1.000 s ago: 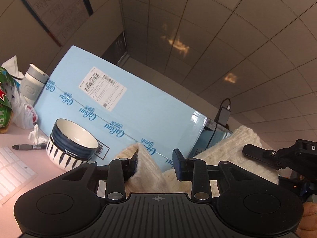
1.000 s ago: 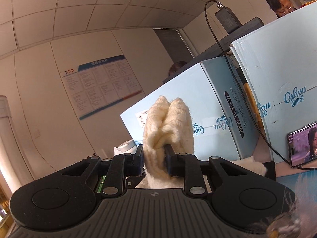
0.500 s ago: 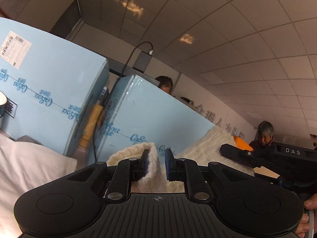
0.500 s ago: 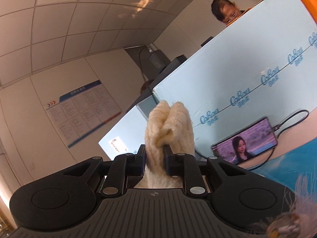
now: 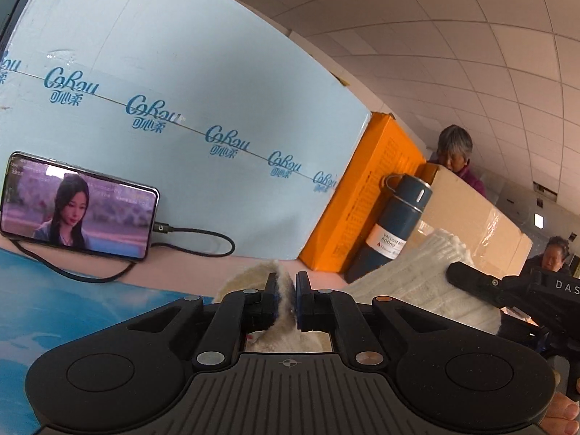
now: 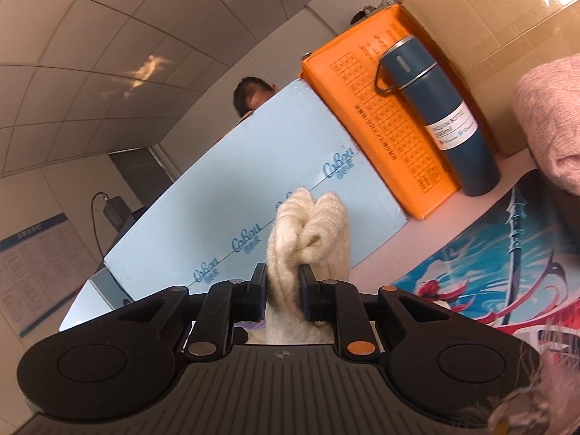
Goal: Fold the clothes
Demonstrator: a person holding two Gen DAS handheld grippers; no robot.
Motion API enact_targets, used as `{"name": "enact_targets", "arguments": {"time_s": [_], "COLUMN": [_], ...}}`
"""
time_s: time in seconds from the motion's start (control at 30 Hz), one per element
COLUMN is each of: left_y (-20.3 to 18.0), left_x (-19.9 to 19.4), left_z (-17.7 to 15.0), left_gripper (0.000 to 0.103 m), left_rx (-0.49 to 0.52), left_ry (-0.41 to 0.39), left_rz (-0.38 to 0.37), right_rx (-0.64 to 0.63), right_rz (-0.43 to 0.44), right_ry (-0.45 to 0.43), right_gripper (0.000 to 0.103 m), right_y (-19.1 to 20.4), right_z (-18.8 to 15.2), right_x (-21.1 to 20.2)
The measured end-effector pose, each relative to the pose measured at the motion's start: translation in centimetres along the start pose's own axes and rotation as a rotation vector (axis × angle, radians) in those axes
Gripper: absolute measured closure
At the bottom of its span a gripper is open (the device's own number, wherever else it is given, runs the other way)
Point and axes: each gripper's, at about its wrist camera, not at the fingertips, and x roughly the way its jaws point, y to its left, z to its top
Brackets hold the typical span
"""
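behind the work surface a pale blue carton [image 5: 188, 83] leans. before it the cream knit garment [image 5: 409, 282] hangs lifted, spanning sideways between both tools. left gripper [image 5: 286, 286] is clenched on one bunched edge, right gripper [image 6: 283, 282] clenched on the other, so neither is nearer.

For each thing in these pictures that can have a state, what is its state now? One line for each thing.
Left gripper: shut on the cream sweater.
Right gripper: shut on the cream sweater.
Cream sweater: bunched, lifted, held by both grippers.
Phone: screen on, playing video, cable plugged in, leaning on the blue box.
Blue bottle: upright, lid on.
Pink sweater: lying at the right edge, untouched.
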Motion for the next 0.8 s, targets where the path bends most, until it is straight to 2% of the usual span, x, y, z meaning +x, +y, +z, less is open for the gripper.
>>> {"name": "enact_targets", "arguments": {"time_s": [0.23,0.3,0.33,0.37,0.4,0.47,0.5,0.53,0.57,0.63,0.7,0.8], "left_y": [1.7,1.8,1.8,1.6,1.3,0.7,0.3,-0.2,-0.7,-1.6,-2.2,-3.1], "left_x": [-1.3,-1.4,-1.5,-1.6,-1.9,-2.3,-2.6,-3.0,-3.4,-4.2,-5.0,-5.6], "left_z": [-1.0,-1.4,-1.6,-1.6,-1.5,-1.5,-1.5,-1.5,-1.5,-1.6,-1.8,-2.1], "left_gripper": [0.093,0.091,0.086,0.083,0.076,0.052,0.031,0.021,0.021,0.019,0.018,0.014], "left_rx": [-0.034,-0.029,-0.022,-0.003,0.024,0.077,0.107,0.142,0.175,0.226,0.245,0.255], "left_ry": [0.114,0.141,0.153,0.159,0.159,0.158,0.156,0.149,0.143,0.135,0.124,0.121], "left_rz": [0.064,0.075,0.083,0.099,0.119,0.159,0.176,0.187,0.191,0.165,0.119,0.001], "right_rx": [-0.004,0.010,0.016,0.009,-0.010,-0.074,-0.109,-0.151,-0.201,-0.302,-0.390,-0.412], "right_rz": [-0.097,-0.111,-0.119,-0.136,-0.156,-0.197,-0.208,-0.217,-0.223,-0.226,-0.224,-0.222], "right_ry": [0.139,0.176,0.194,0.188,0.181,0.163,0.151,0.136,0.119,0.086,0.053,0.079], "right_gripper": [0.086,0.072,0.065,0.044,0.030,0.022,0.020,0.016,0.012,0.006,0.003,0.003], "right_y": [-4.0,-5.0,-5.4,-5.5,-5.4,-5.0,-4.7,-4.4,-4.1,-3.4,-2.6,-2.4], "right_z": [-0.4,-0.7,-0.8,-0.9,-0.9,-0.6,-0.5,-0.4,-0.2,0.0,0.1,0.1], "right_x": [-2.1,-2.3,-2.4,-2.6,-2.6,-2.4,-2.3,-2.3,-2.1,-1.7,-1.1,0.6]}}
